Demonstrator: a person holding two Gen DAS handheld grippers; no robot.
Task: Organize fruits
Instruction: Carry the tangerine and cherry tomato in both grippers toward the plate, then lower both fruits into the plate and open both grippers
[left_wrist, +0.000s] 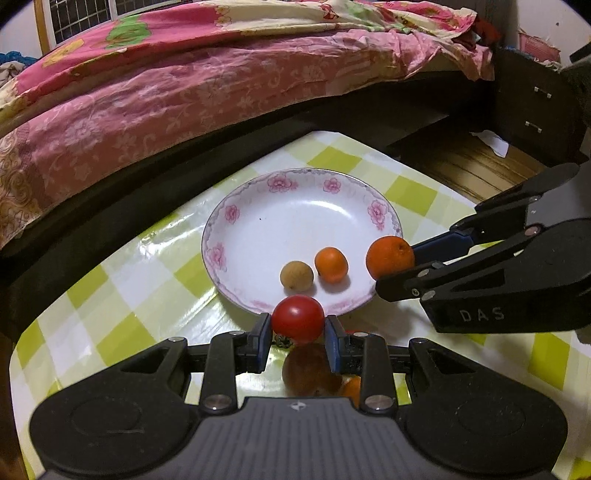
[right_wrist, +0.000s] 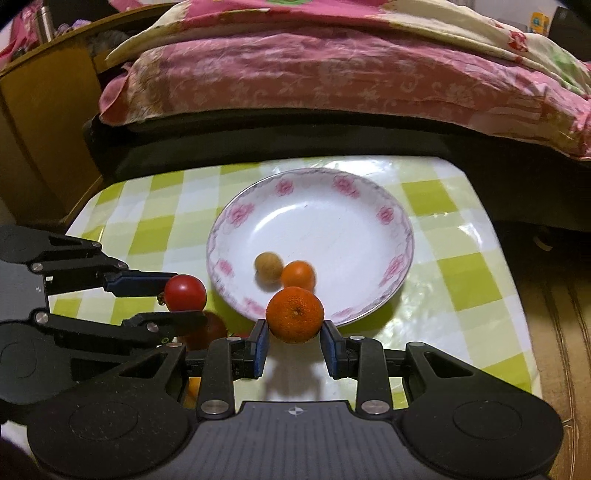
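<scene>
A white plate with pink flowers sits on the checked table. In it lie a small brown fruit and a small orange. My left gripper is shut on a red tomato, held just above the table at the plate's near rim. My right gripper is shut on a larger orange, held at the plate's edge.
Below the left gripper lie a brown-red fruit and an orange fruit on the green-and-white tablecloth. A bed with a pink quilt stands behind the table. A dark cabinet stands far right.
</scene>
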